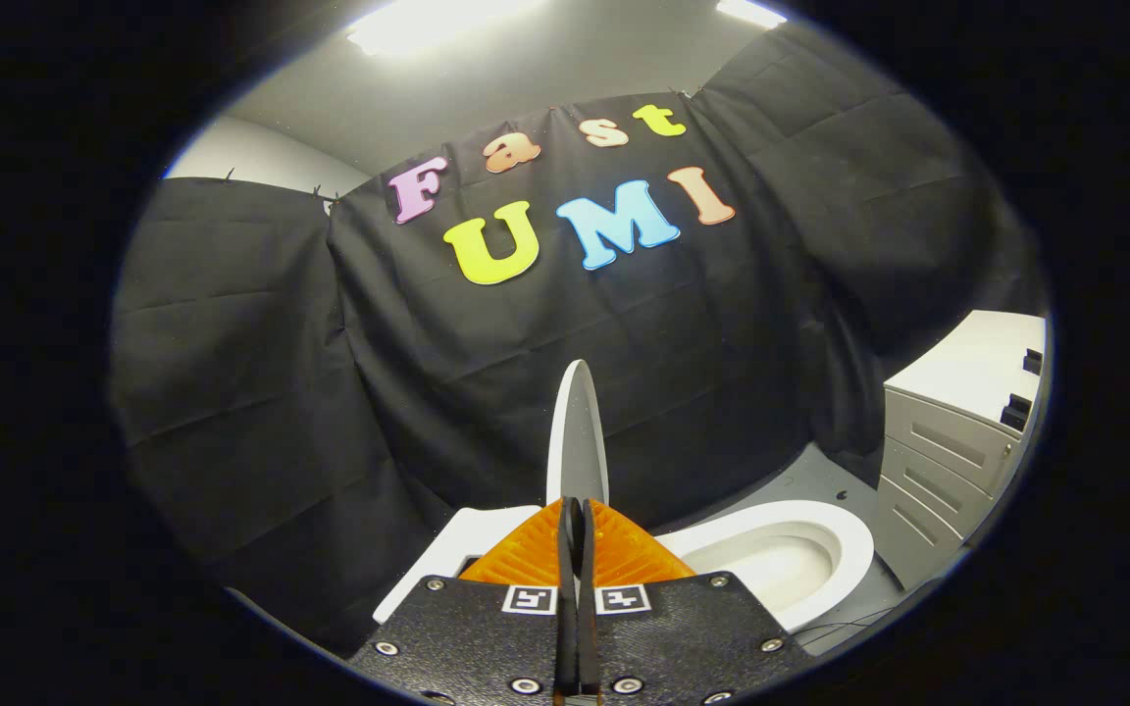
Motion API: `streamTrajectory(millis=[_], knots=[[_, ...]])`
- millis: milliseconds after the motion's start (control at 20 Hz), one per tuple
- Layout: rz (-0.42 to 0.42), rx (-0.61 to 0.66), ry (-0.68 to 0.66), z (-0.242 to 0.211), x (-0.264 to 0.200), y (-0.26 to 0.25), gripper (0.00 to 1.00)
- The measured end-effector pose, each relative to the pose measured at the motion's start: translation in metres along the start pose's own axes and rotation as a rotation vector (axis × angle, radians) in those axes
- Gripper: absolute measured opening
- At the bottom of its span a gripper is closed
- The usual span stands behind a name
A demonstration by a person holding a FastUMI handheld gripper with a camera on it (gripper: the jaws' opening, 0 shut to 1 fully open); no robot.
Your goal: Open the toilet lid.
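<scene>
The white toilet lid (577, 431) stands upright and shows edge-on, rising just beyond my fingertips. To its right lies the open bowl with its white seat ring (854, 549). On the lid's left is the flat white top of the tank (447, 559). My gripper (575, 505) sits low in front of the lid's base, its two fingers pressed together with no gap and nothing between them. The bottom of the lid and its hinge are hidden behind the fingers.
A white drawer cabinet (957, 431) stands to the right of the bowl, with grey floor (800, 476) between them. Black cloth walls (261, 392) close in behind and to the left of the toilet.
</scene>
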State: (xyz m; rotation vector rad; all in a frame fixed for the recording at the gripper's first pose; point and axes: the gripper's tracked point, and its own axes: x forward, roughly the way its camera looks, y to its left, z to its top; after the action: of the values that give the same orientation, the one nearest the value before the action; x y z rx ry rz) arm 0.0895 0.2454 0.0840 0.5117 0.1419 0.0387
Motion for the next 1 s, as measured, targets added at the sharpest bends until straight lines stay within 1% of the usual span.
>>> streamTrajectory(millis=[400,550,700,1000], knots=[[0.061,-0.107,-0.006,-0.008,0.004,0.044,0.0],[0.082,-0.113,-0.002,-0.013,0.005,0.053,0.0],[0.101,-0.119,0.007,-0.021,0.007,0.078,0.0],[0.143,-0.214,0.013,-0.035,0.01,0.111,0.0]])
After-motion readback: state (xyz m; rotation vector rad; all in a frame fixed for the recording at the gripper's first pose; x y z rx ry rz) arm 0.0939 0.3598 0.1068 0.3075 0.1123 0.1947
